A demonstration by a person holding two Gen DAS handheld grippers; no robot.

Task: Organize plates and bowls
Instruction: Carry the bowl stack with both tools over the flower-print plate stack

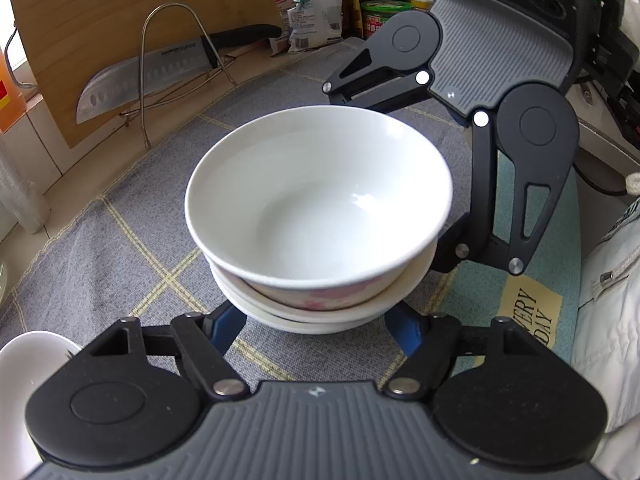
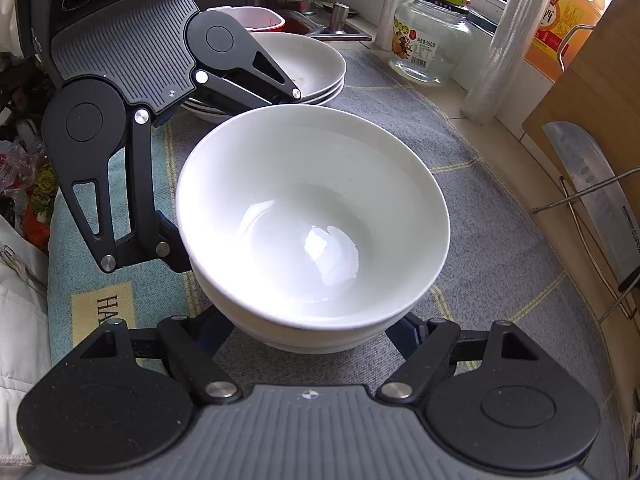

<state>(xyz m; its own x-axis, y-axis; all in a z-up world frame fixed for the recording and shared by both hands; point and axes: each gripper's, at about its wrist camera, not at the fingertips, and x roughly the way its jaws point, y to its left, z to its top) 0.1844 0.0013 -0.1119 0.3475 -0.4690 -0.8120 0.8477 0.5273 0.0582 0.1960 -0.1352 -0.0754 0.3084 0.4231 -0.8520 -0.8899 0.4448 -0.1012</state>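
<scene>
A stack of white bowls [image 1: 320,200] stands on the grey checked mat [image 1: 120,240]; the top bowl has a pink pattern on its outside. My left gripper [image 1: 316,320] straddles the stack low down, and its blue fingers [image 1: 228,328] lie against the lower bowl's sides, with the tips hidden under the rims. From the opposite side my right gripper [image 2: 314,326] clasps the same stack [image 2: 312,216], and one of its fingers [image 1: 452,254] touches the lower rim. A second pile of shallow white dishes [image 2: 316,60] sits behind. Another white bowl [image 1: 24,380] is at the near left.
A knife [image 1: 140,76] hangs in a wire rack against a wooden cutting board [image 1: 120,20]. A glass jar [image 2: 432,40], an oil bottle [image 2: 560,20] and a roll of film [image 2: 500,60] line the sill, with the sink [image 2: 340,28] beyond. A white garment [image 1: 612,320] borders the mat.
</scene>
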